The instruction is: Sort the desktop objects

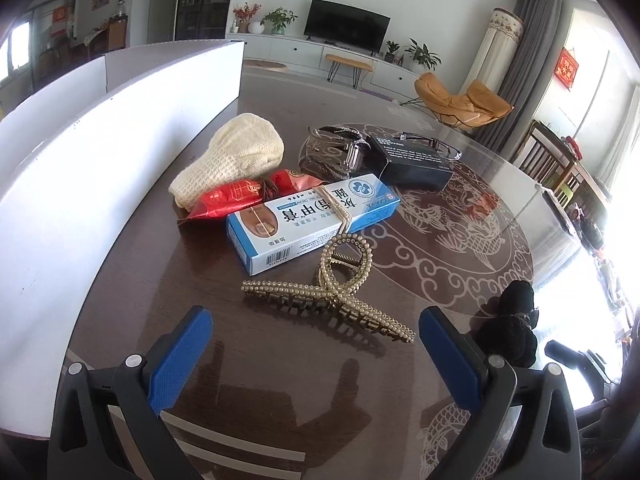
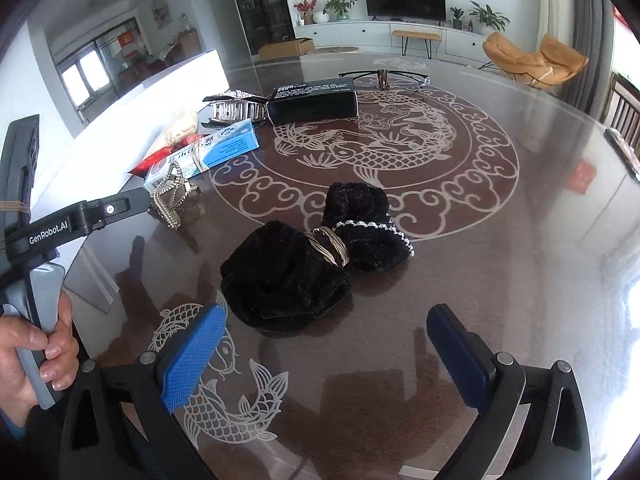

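Note:
My left gripper (image 1: 316, 336) is open and empty, just short of a gold pearl hair claw (image 1: 332, 288) lying on the dark table. Behind the claw lie a blue-white cream box (image 1: 308, 220), a red packet (image 1: 240, 196), a cream knitted pouch (image 1: 236, 160), a silver hair claw (image 1: 340, 152), a black box (image 1: 412, 160) and glasses (image 1: 440, 146). My right gripper (image 2: 324, 340) is open and empty, just short of a black velvet hair bow (image 2: 316, 260). The pearl claw (image 2: 172, 196), cream box (image 2: 216, 148) and black box (image 2: 316, 100) also show in the right wrist view.
A large white box (image 1: 100, 152) stands along the table's left side. The left gripper's body and the hand holding it (image 2: 44, 340) show at the right view's left edge. The round table (image 2: 500, 280) has a glass top with fish patterns. Chairs stand at the right.

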`<state>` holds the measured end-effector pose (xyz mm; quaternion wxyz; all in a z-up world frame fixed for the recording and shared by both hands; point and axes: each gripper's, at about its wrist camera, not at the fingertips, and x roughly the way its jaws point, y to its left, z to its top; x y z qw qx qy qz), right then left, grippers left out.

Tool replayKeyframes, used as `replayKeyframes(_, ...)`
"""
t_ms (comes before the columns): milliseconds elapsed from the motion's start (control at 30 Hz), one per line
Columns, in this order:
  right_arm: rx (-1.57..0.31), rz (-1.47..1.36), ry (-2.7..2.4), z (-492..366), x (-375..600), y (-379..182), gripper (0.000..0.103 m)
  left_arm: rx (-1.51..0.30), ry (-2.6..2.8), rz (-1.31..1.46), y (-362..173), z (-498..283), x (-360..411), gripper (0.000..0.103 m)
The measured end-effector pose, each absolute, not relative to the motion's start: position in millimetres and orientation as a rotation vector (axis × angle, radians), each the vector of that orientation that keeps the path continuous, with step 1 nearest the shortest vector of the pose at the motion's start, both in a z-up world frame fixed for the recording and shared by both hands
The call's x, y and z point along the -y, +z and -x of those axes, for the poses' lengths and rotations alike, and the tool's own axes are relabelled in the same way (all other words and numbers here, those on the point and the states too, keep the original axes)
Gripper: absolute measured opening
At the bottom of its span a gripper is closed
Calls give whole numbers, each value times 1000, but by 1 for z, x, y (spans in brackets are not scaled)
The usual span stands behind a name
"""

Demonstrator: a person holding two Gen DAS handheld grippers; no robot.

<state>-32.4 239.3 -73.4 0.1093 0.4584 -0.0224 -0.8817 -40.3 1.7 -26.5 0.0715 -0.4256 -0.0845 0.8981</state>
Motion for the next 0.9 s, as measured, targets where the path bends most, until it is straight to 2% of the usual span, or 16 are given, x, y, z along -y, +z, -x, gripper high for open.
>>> replayKeyframes(100,42,-1363,-2594,35,-239,-76,101,326,2674,1311,-30,42,7,103)
replayKeyframes(200,-58,-1335,-2621,35,-235,-76,101,450,2623,1313,-31,45,20,103)
replayKeyframes(300,-136,-1308,-2627,35,-233,-77,101,480,2588,1264,-24,44,26,103)
replayKeyframes(367,-163,-1298,-2609,35,-233,-79,101,391,2565,1241,-17,49,20,103)
replayKeyframes(533,-174,-1278,-2606,36,-241,-84,101,-29,2514,1141,-3,64,-10,103)
replayKeyframes(733,-63,-1266,-2625,36,-253,-84,101,-425,2335,1310,-46,81,-50,103)
replayKeyframes(767,-53,-1259,-2629,35,-254,-84,101,-448,2339,1304,-49,79,-50,103)
replayKeyframes(900,-28,-1220,-2651,31,-256,-81,101,-316,2256,1398,-47,78,-38,103)
